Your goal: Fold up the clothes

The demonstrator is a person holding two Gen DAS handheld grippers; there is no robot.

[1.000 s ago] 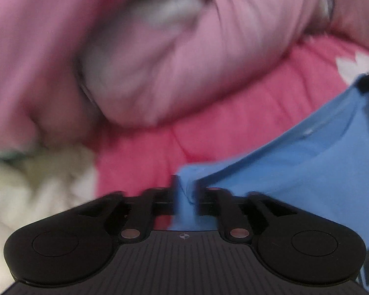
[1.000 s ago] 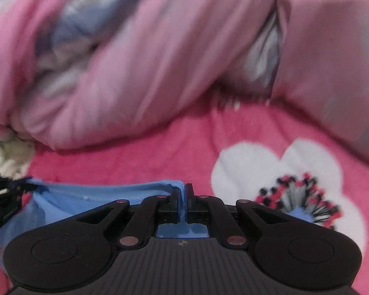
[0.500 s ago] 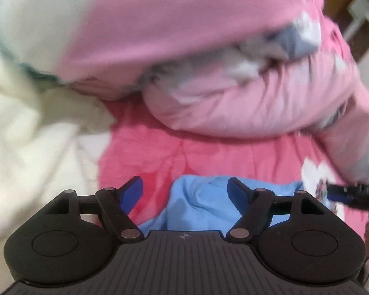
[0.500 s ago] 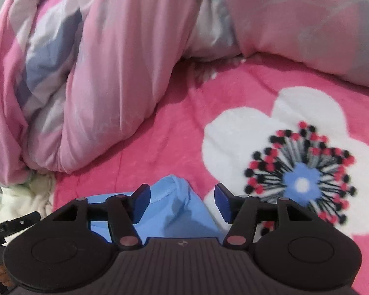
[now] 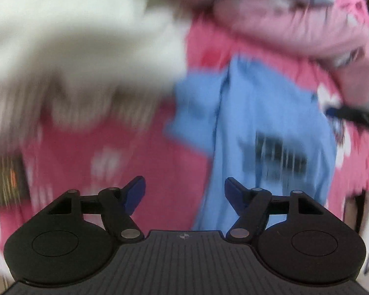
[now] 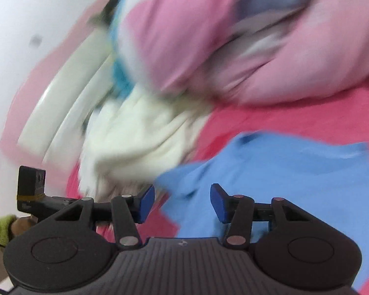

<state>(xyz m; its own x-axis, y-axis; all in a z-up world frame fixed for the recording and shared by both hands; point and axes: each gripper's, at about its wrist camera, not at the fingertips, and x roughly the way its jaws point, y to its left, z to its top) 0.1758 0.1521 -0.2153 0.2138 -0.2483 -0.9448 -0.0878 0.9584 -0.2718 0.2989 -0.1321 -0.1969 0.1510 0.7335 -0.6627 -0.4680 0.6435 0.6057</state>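
Observation:
A light blue T-shirt [image 5: 263, 113] with a dark print lies on the pink bed cover [image 5: 160, 162]; it also shows in the right wrist view [image 6: 283, 172]. My left gripper [image 5: 184, 194] is open and empty, held above the shirt's left edge. My right gripper [image 6: 182, 200] is open and empty over the shirt's corner. Both views are blurred by motion.
A cream fleece garment [image 5: 81, 49] lies left of the shirt, also in the right wrist view [image 6: 140, 142]. A bunched pink quilt [image 6: 209, 36] fills the back. A white wall and bed rail [image 6: 61, 93] are at the left.
Both grippers let go of the blue shirt and opened. Both have pulled back and swung left, so the shirt lies farther ahead.

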